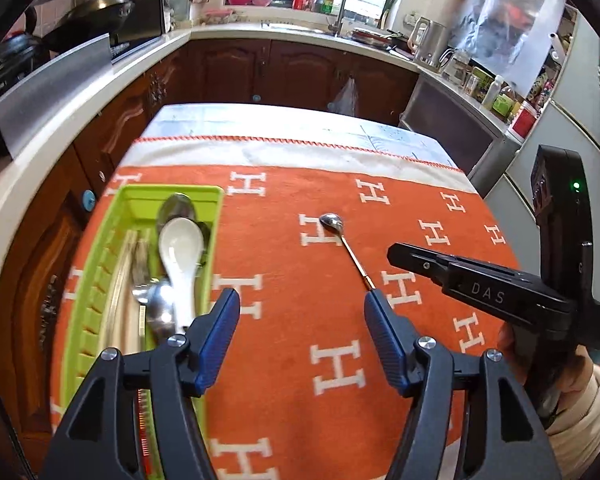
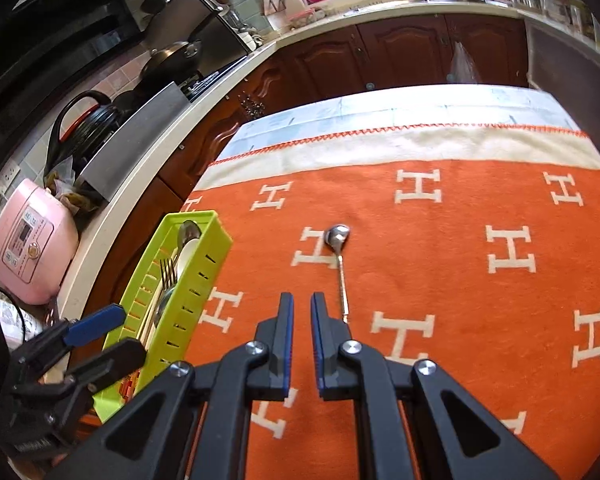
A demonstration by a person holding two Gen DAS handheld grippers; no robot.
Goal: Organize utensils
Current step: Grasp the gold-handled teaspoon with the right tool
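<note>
1. Orange blanket [image 1: 300, 320] patterned with white H letters covers the desk [image 1: 260, 120]; a pale strip of the desk shows at the far end.
2. Lime-green plastic utensil tray [image 1: 100, 280] sits at the left edge of the blanket, long side running away from the viewer.
3. Inside the tray lie a white ceramic soup spoon [image 1: 180, 256], metal spoons [image 1: 160, 308], a fork [image 2: 167, 272] and pale chopsticks [image 1: 118, 280], overlapping one another.
4. One small metal teaspoon [image 1: 332, 222] lies alone on the blanket, right of the tray and well apart from it, its bowl on a white H and its thin handle pointing back towards the viewer.
5. Left gripper [image 1: 302, 304] hovers above the blanket beside the near end of the tray; its blue-padded jaws stand wide apart with nothing between them.
6. Right gripper [image 2: 302, 304] hangs over the blanket just left of the teaspoon's handle end; its jaws are nearly together, only a narrow gap between the pads, and they grip nothing.
7. From the left wrist view, the right gripper's black body enters from the right, held by a hand [image 1: 516, 356] in a cream sleeve [image 1: 580, 412].
8. Dark wooden kitchen cabinets [image 1: 300, 68] and a pale worktop [image 1: 100, 92] wrap around behind; a pink rice cooker [image 2: 32, 240] stands on the worktop at the left.
</note>
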